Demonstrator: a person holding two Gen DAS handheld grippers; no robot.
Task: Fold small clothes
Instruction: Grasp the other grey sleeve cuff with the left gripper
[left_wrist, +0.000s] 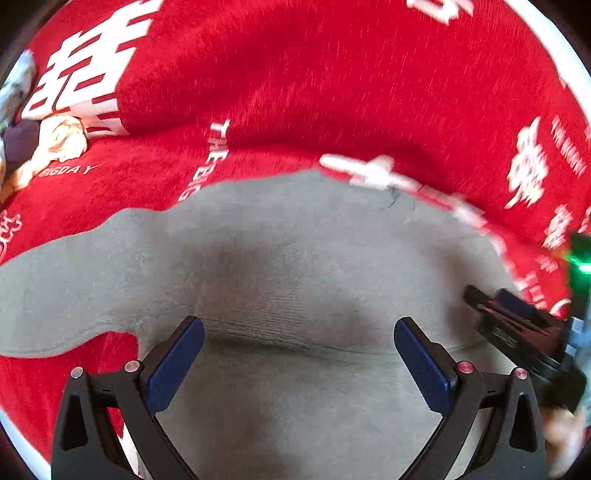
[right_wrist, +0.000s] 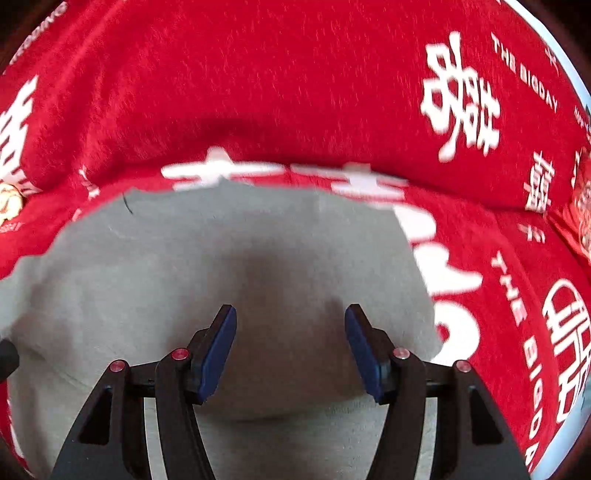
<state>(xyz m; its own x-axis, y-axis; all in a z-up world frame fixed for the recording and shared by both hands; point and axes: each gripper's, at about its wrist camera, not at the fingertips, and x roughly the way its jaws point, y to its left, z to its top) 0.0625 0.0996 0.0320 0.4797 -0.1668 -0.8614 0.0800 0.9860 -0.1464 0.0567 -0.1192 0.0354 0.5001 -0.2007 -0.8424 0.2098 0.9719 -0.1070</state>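
Grey garment (left_wrist: 295, 258) lies spread on a red blanket (left_wrist: 295, 74) with white lettering; in the left wrist view it fills the lower centre of the frame, a sleeve-like arm running to the left edge, and a crease crosses it just above the fingertips. In the right wrist view the same garment (right_wrist: 229, 258) fills lower centre, its right edge near the big white characters at frame right. Left hand-held gripper (left_wrist: 299, 354): jaws wide apart, nothing between them, pads over the cloth; contact cannot be judged. Right hand-held gripper (right_wrist: 290, 343): jaws apart, less wide, also empty, above the cloth. Its body shows at the right edge of the left view, blurred. Both frames are motion-smeared. Small pale object (left_wrist: 62, 140) at upper left of the left view, unidentifiable. Judgement: a fold appears laid down and released, both tools now between grasps. Next move calls for picking a fresh edge or corner, likely the sleeve at frame left or the near hem, pinching one layer only, and carrying it across without dragging the blanket.
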